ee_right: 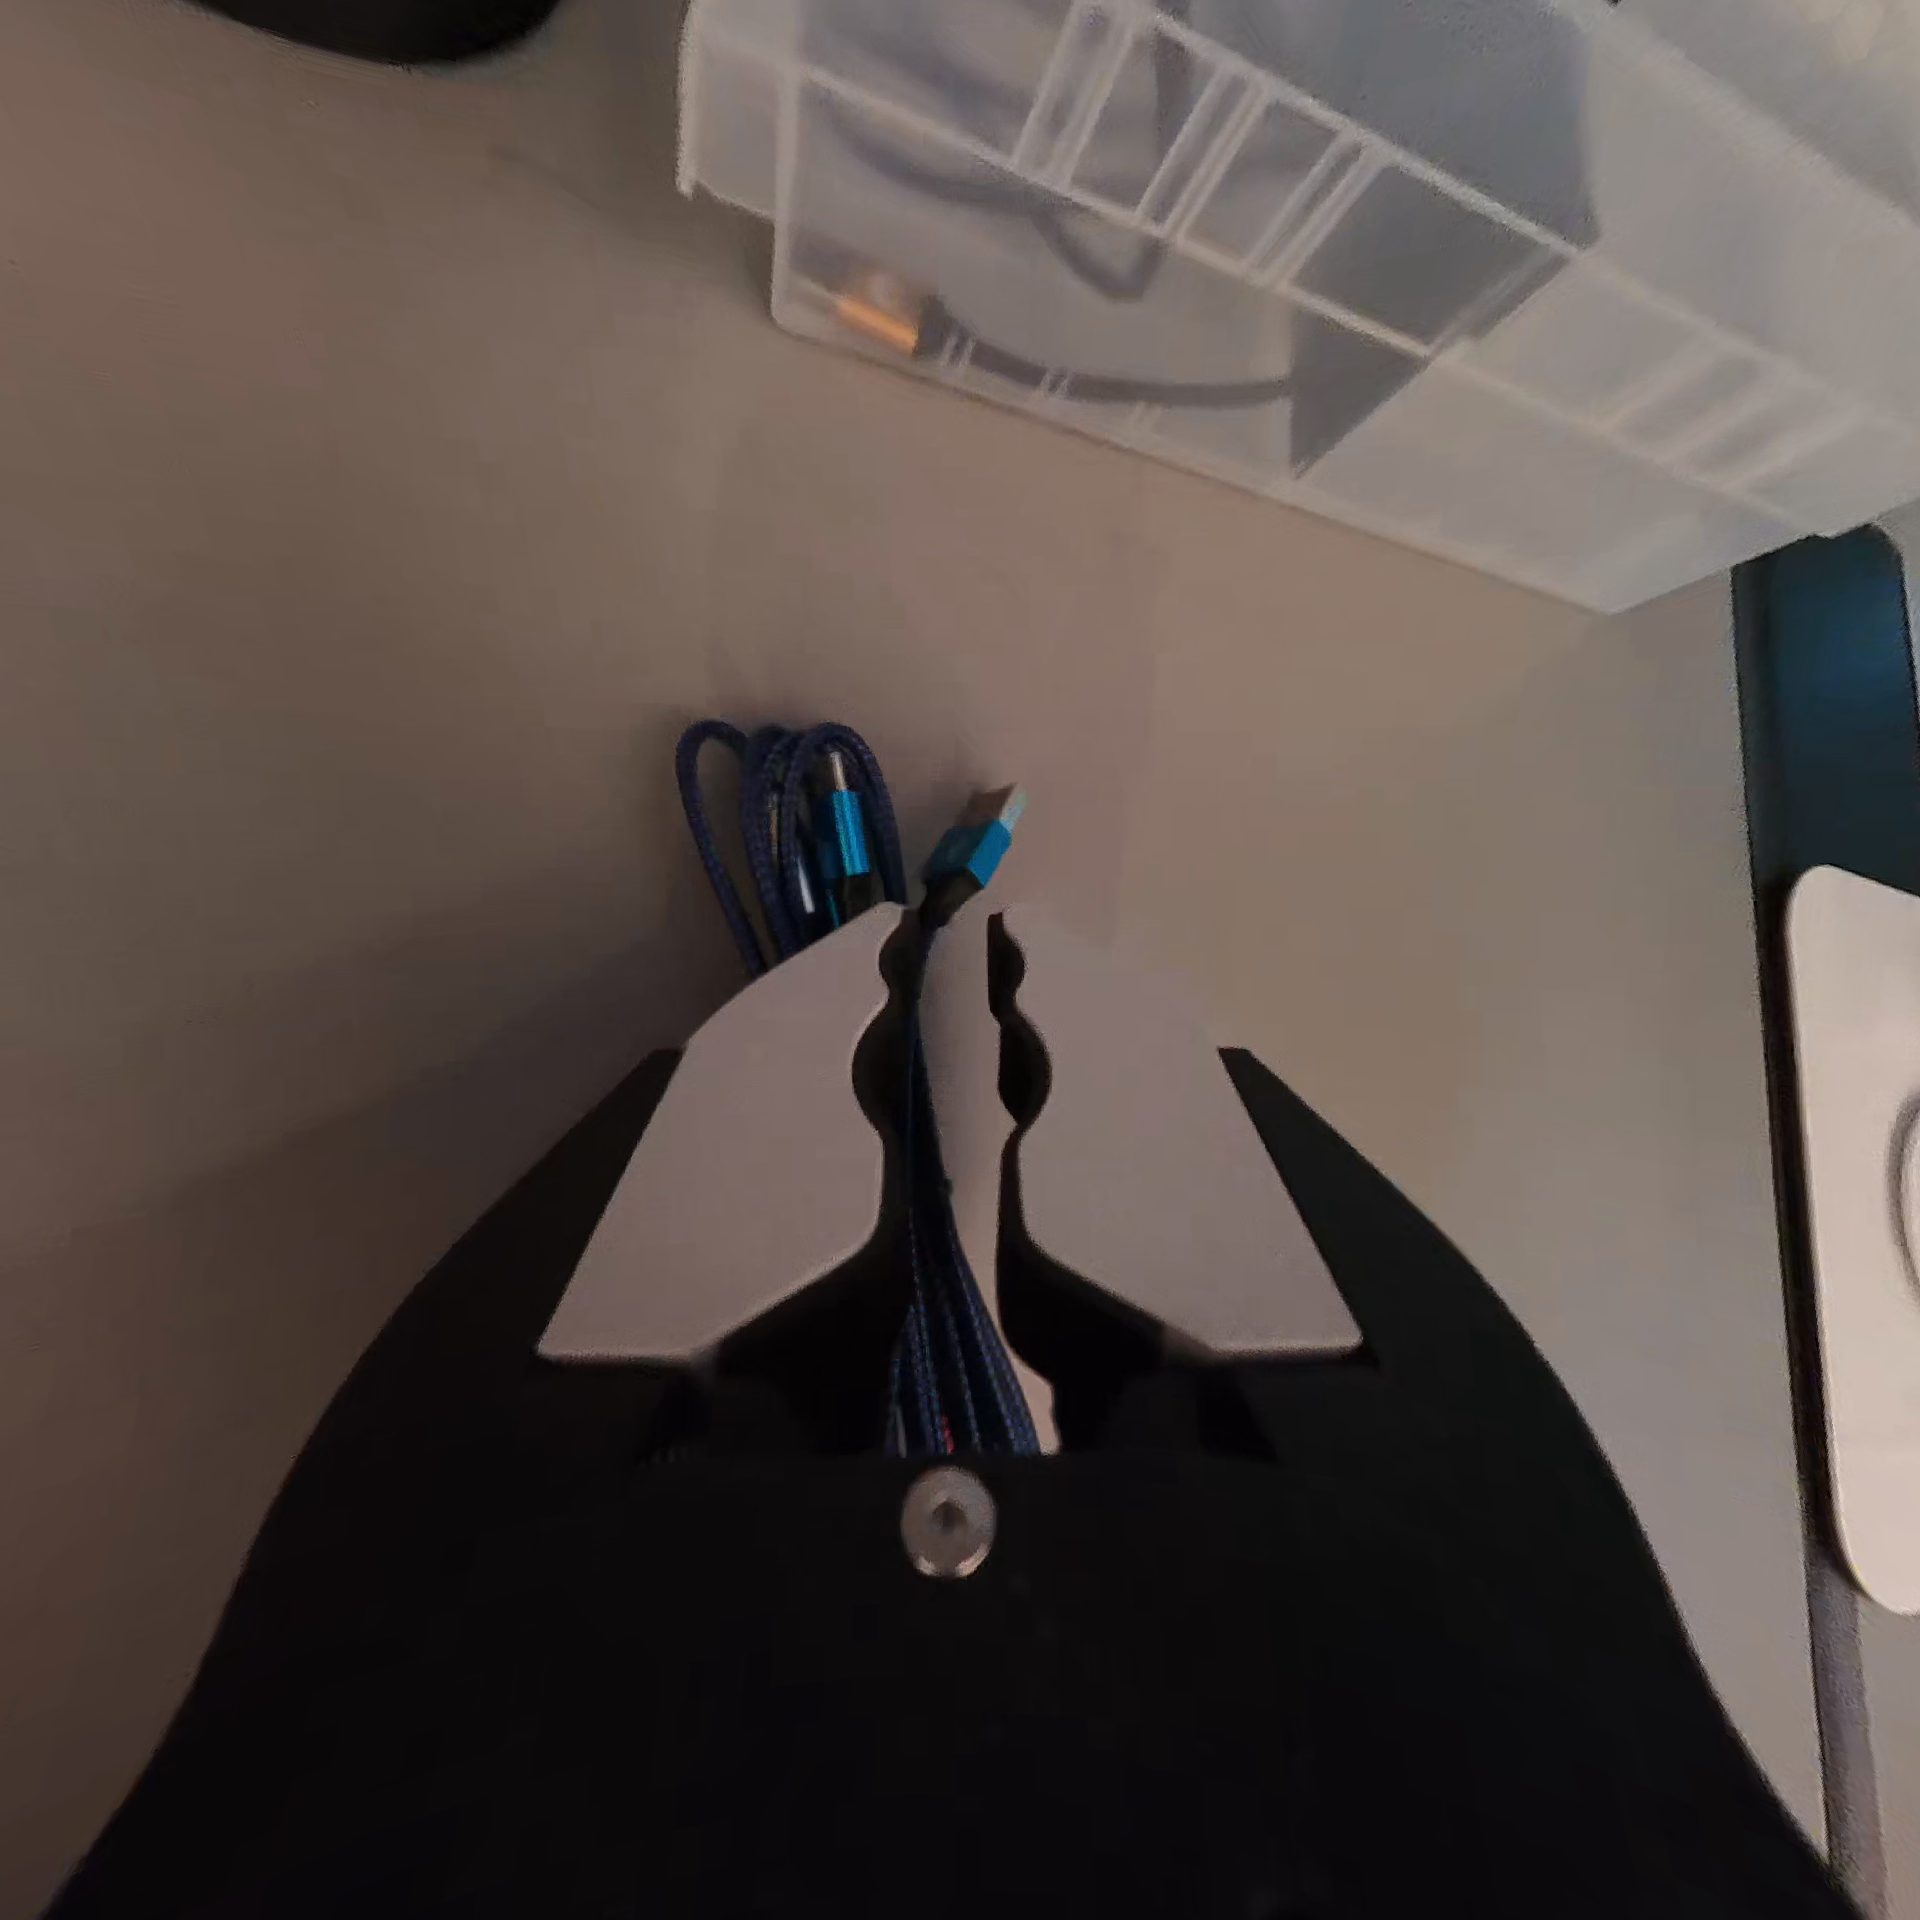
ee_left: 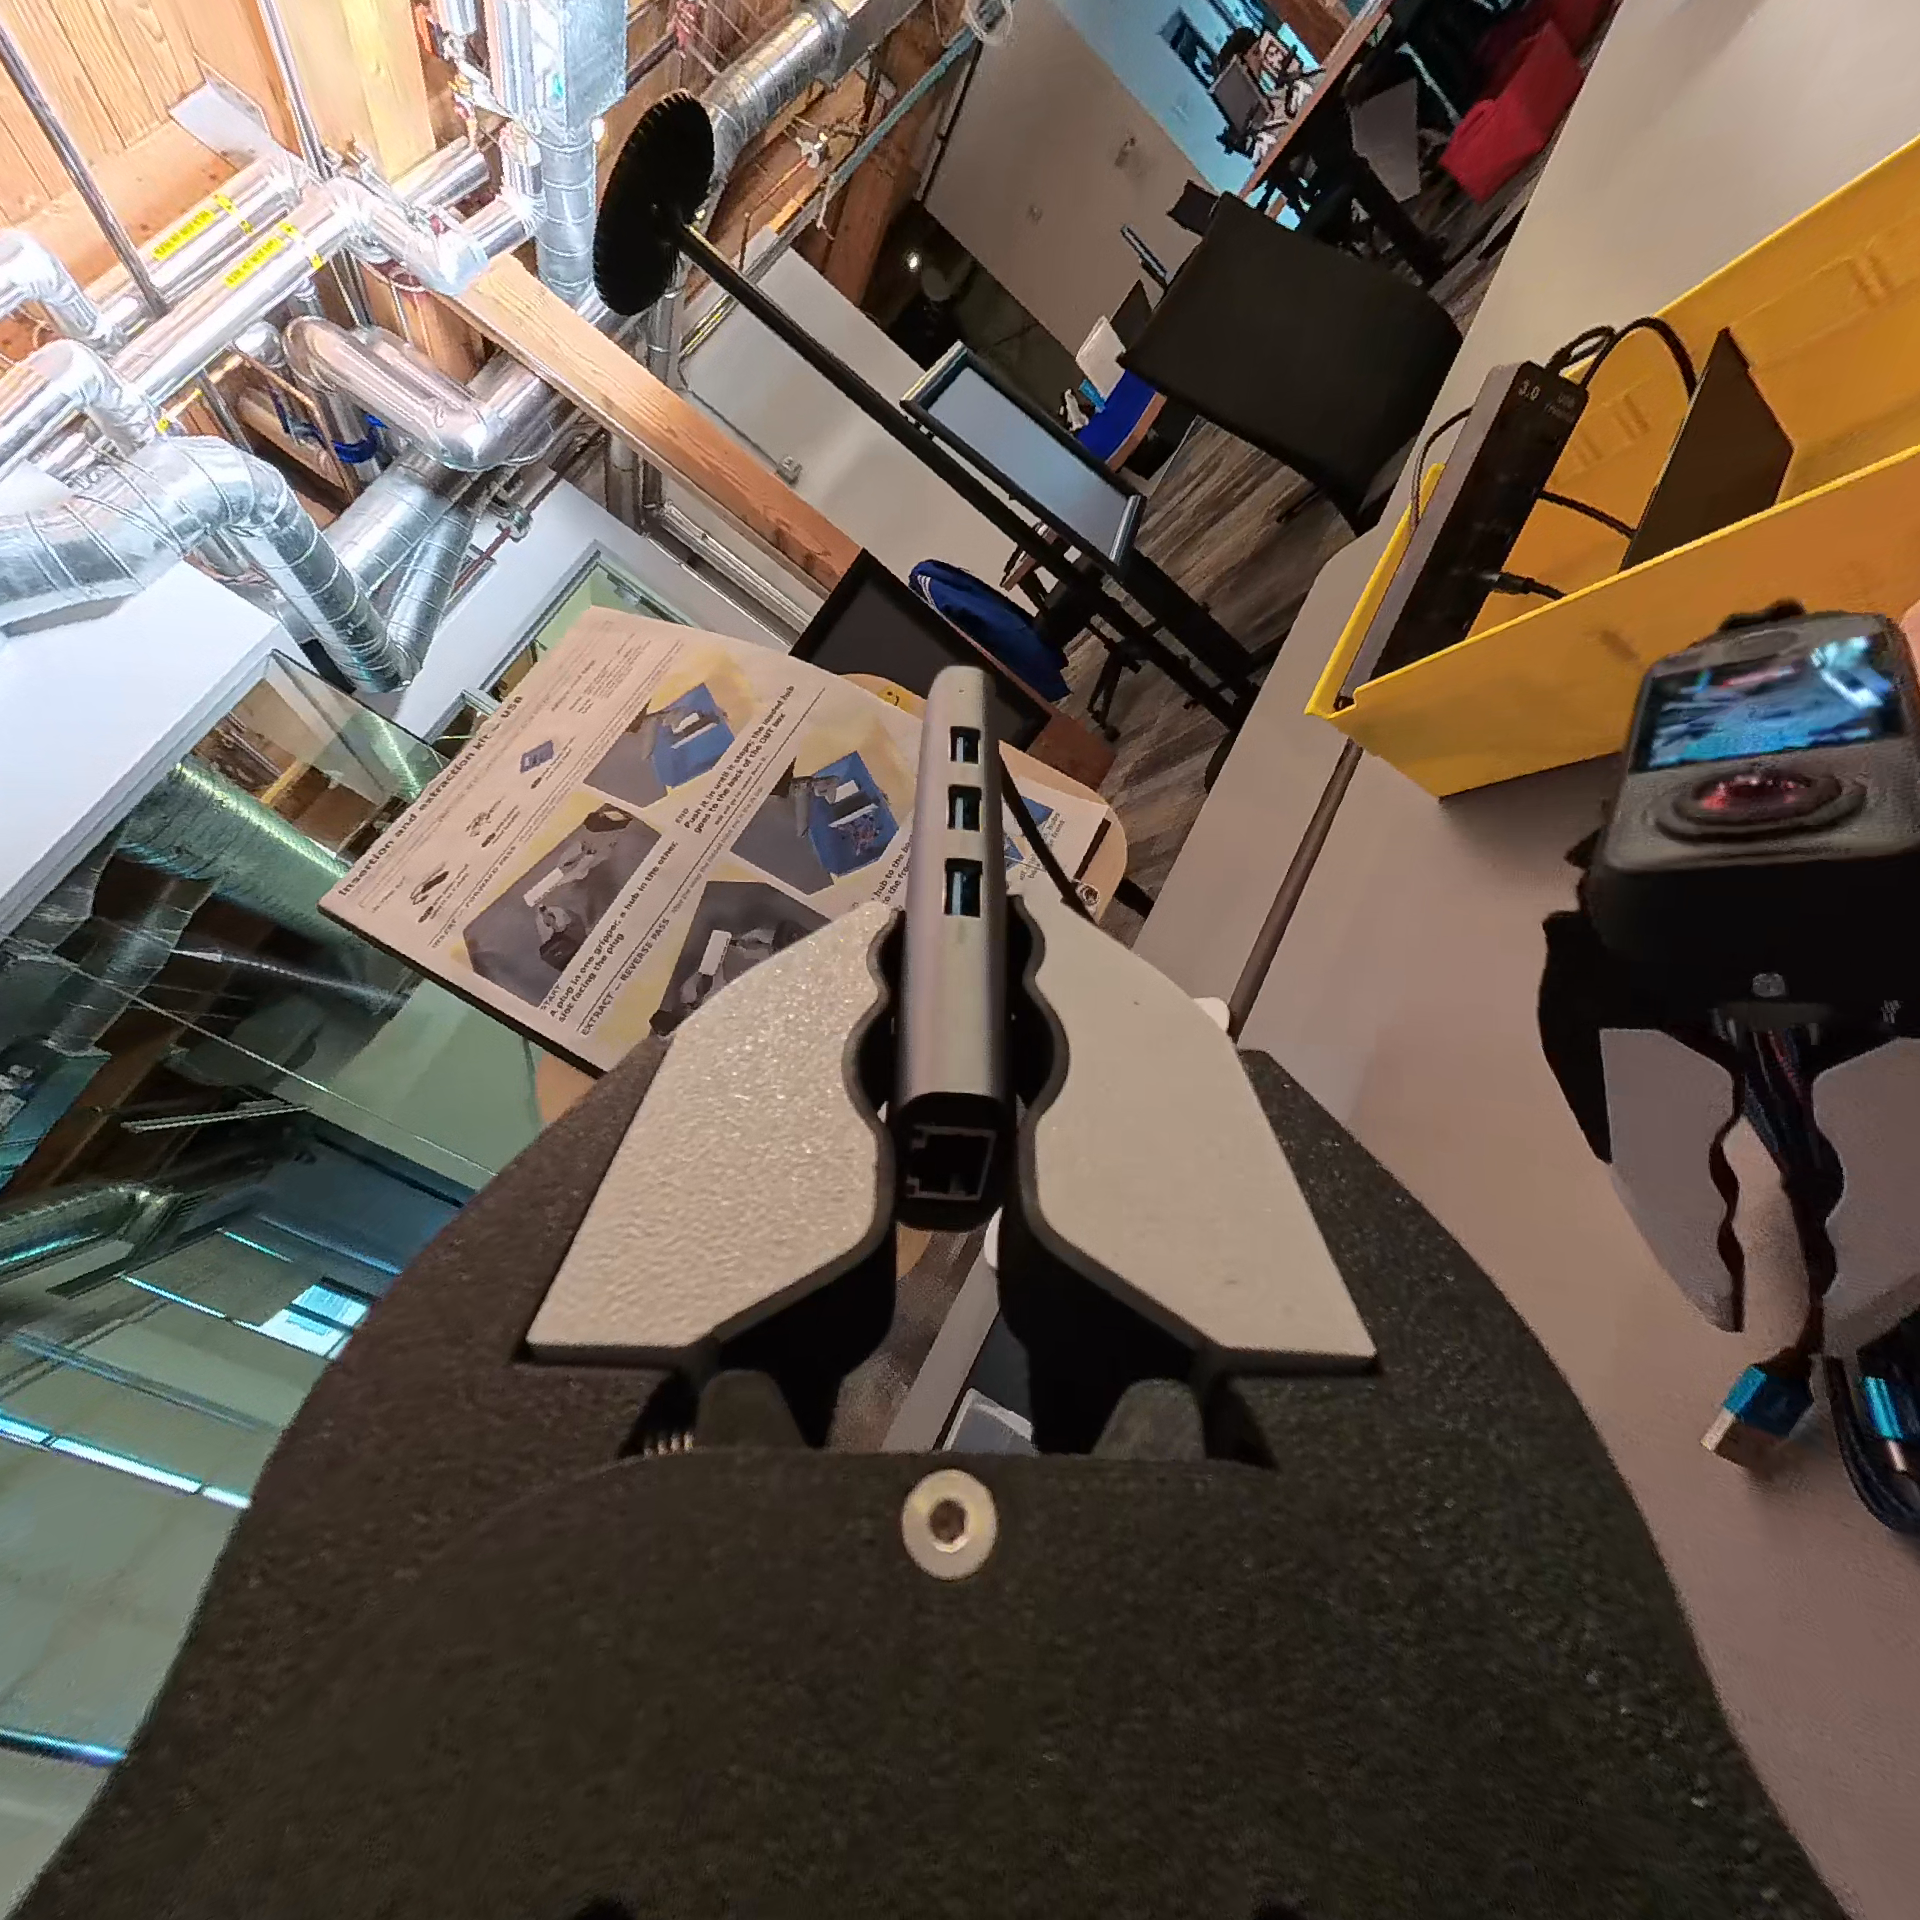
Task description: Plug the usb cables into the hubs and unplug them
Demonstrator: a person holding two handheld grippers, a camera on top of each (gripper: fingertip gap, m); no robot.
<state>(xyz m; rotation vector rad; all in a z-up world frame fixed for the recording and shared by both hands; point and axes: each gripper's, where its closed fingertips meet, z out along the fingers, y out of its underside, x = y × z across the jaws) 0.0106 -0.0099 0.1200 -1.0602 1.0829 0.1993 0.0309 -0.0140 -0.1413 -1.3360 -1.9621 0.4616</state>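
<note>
The left gripper (ee_left: 951, 997) pinches a slim grey hub (ee_left: 954, 935) between its fingers, lifted clear of the grey table (ee_left: 1403, 1039), its three blue ports (ee_left: 964, 816) facing up and its wide end socket turned back toward the camera. The right gripper (ee_right: 940, 935), seen farther off in the left wrist view at the table's right side, straddles a bundle of blue braided cable (ee_right: 790, 821) that lies on the table; the strands run down the gap between its half-spread fingers, and whether they grip the cable yet cannot be told. The cable's blue-sleeved plug (ee_right: 982, 836) juts free just past the fingertips, its metal tip pointing away from the gripper.

Done well, this step likely calls for a firm pinch close behind the plug sleeve, so the plug cannot swing on the limp cable, before lifting toward the hub. The plug's flat face should then be squared to one port and pushed straight along the port's axis, with the hub held rigid against the push.

The left gripper tilts upward and away, toward the room beyond the table's far edge, where a yellow bin (ee_left: 1621, 665) stands. The right gripper points steeply down at the tabletop, a clear plastic box (ee_right: 1299, 270) lying ahead of it.
</note>
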